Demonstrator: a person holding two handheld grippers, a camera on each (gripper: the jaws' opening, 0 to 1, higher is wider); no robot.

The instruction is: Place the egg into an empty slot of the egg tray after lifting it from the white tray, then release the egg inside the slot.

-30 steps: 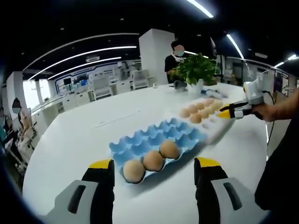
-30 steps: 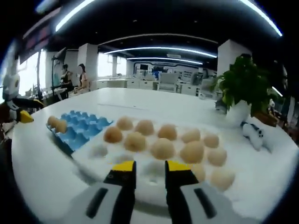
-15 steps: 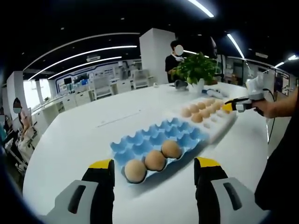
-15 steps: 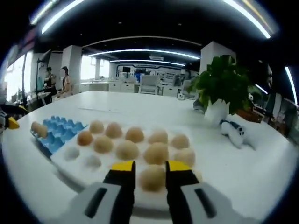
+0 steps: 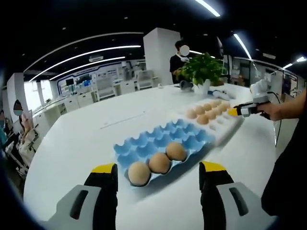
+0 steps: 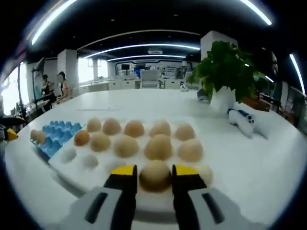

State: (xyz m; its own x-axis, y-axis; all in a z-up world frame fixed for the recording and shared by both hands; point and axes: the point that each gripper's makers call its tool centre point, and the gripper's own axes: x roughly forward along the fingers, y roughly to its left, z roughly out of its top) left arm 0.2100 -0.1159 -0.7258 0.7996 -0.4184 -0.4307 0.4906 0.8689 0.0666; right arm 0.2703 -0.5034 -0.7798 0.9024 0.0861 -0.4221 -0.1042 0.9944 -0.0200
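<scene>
The blue egg tray [image 5: 180, 135] lies just ahead of my left gripper [image 5: 158, 167], whose jaws stand open and wide apart, nothing between them. Three eggs [image 5: 159, 163] fill its nearest row. Beyond it the white tray [image 5: 225, 130] holds several eggs. My right gripper [image 5: 240, 111] hovers over that tray's far end. In the right gripper view, the right gripper [image 6: 154, 170] has one jaw on each side of a front-row egg [image 6: 154, 175] in the white tray [image 6: 96, 175]; the jaw gap has not narrowed, and contact is unclear. The blue tray [image 6: 53, 135] sits at the left.
A potted plant [image 6: 225, 72] and a small white object [image 6: 242, 122] stand on the round white table [image 5: 86, 139] behind the white tray. A hand [image 5: 283, 111] holds the right gripper. People stand in the background [image 5: 181, 60].
The right gripper has moved forward and down over the white tray, so a front-row egg now lies between its jaws. The left gripper has stayed put.
</scene>
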